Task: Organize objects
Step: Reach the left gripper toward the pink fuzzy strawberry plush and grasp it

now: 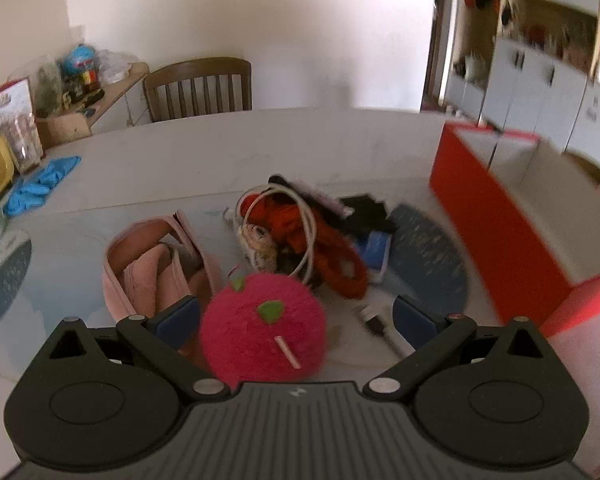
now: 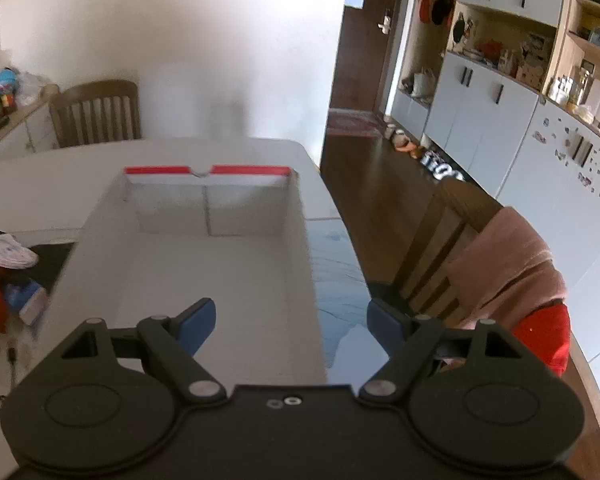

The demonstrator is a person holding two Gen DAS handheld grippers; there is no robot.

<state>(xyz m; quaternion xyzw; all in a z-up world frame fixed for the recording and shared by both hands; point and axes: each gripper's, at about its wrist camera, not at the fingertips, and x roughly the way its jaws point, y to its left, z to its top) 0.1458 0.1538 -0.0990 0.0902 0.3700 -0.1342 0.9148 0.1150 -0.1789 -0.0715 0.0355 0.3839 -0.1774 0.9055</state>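
In the left wrist view my left gripper (image 1: 296,320) is open, with a fuzzy pink ball (image 1: 262,328) with green spots lying between its blue fingertips, nearer the left one. Beyond it lie a pink pouch (image 1: 156,264), a tangle of white cable (image 1: 288,232) and red cord (image 1: 332,256), and black items. A red box with a white inside (image 1: 508,216) stands at the right. In the right wrist view my right gripper (image 2: 292,324) is open and empty, above the near right edge of that box (image 2: 220,248).
A blue oval mat (image 1: 432,256) lies under the pile, and a plug (image 1: 374,320) sits near my right fingertip. Blue gloves (image 1: 40,184) lie at the far left. Wooden chairs (image 1: 198,88) stand behind the table and at its right side (image 2: 440,240), one draped with pink cloth (image 2: 512,264).
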